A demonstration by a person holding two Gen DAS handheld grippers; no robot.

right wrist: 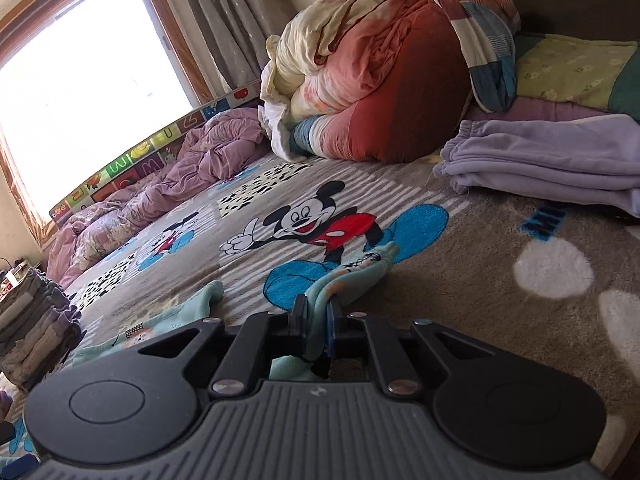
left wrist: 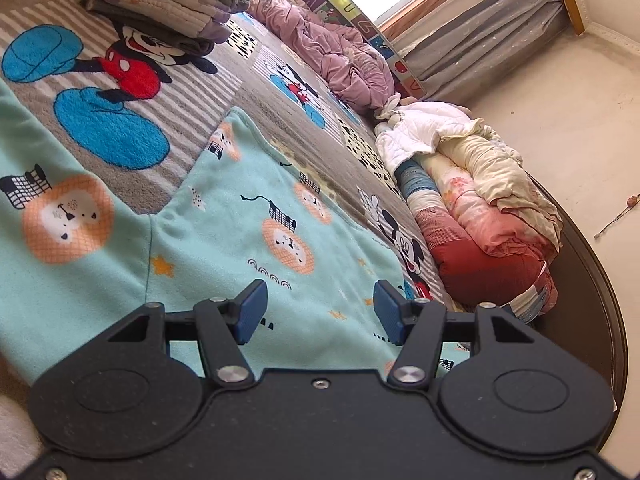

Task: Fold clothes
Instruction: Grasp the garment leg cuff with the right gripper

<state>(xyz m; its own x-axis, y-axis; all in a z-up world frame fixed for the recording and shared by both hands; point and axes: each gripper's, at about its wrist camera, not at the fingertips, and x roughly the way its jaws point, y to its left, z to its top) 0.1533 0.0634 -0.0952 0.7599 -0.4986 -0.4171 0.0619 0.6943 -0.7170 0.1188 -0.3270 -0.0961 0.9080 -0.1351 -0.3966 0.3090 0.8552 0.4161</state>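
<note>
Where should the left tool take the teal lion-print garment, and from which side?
Judging by its pose, take the teal lion-print garment at its free hem edge just ahead of the open left tool, coming low from the near side: the cloth lies flat there, and the right tool already pinches another edge.

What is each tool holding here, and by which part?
The right tool is shut on a bunched edge of the teal lion-print garment. The left tool is open above the same garment, holding nothing.
</note>
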